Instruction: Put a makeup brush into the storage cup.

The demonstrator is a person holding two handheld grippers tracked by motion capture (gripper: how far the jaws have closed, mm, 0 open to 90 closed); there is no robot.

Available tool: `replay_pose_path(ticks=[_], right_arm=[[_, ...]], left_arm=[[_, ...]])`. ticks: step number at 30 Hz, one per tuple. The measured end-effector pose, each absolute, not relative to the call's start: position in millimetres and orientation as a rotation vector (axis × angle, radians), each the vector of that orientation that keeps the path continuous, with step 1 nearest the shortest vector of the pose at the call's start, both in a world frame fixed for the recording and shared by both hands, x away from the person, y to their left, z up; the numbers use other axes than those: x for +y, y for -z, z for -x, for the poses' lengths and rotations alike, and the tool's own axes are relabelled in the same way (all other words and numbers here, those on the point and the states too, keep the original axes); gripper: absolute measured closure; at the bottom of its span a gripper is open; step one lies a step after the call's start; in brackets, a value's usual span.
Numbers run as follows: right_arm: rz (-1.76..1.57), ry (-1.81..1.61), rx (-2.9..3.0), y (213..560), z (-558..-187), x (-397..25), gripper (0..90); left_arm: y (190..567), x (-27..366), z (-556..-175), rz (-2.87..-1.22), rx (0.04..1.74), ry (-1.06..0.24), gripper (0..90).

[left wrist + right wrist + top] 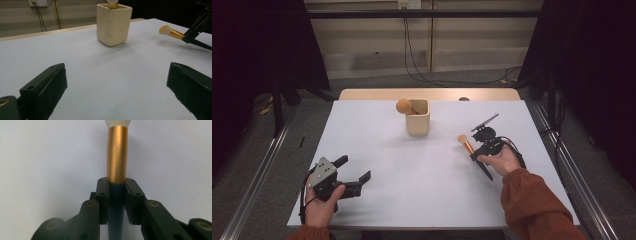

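- Here, the right tool (pixel 477 150) is clamped on a makeup brush (pixel 466 144) at its dark handle, held above the tabletop (pixel 412 180), bristles toward a cream cup (pixel 418 120).
- Another brush (pixel 404 106) stands in that cup.
- The left tool (pixel 354 172) is spread wide, holding nothing.

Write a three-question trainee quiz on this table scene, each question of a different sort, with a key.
1. True or false: the right gripper is shut on the loose brush.
2. How do the left gripper's jaws stand? A) wide apart, holding nothing B) clamped on the cup
3. Fill in: a second brush stands in the cream ____.

Key: 1 true; 2 A; 3 cup.
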State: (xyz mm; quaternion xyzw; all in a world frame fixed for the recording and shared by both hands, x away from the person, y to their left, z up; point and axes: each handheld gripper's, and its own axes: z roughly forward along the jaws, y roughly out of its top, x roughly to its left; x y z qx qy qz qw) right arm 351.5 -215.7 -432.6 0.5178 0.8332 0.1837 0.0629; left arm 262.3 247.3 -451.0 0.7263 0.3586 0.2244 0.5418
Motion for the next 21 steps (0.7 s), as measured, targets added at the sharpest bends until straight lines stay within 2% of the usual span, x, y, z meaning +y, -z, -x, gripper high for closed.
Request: replay_pose_path(ticks=[21], right_arm=[[-1.489,-1.028,2.324,429.7,-332.0,-237.8,75.4]], left_arm=[[451.2,248.0,-262.7,-1.731,0.854,-0.522,3.6]])
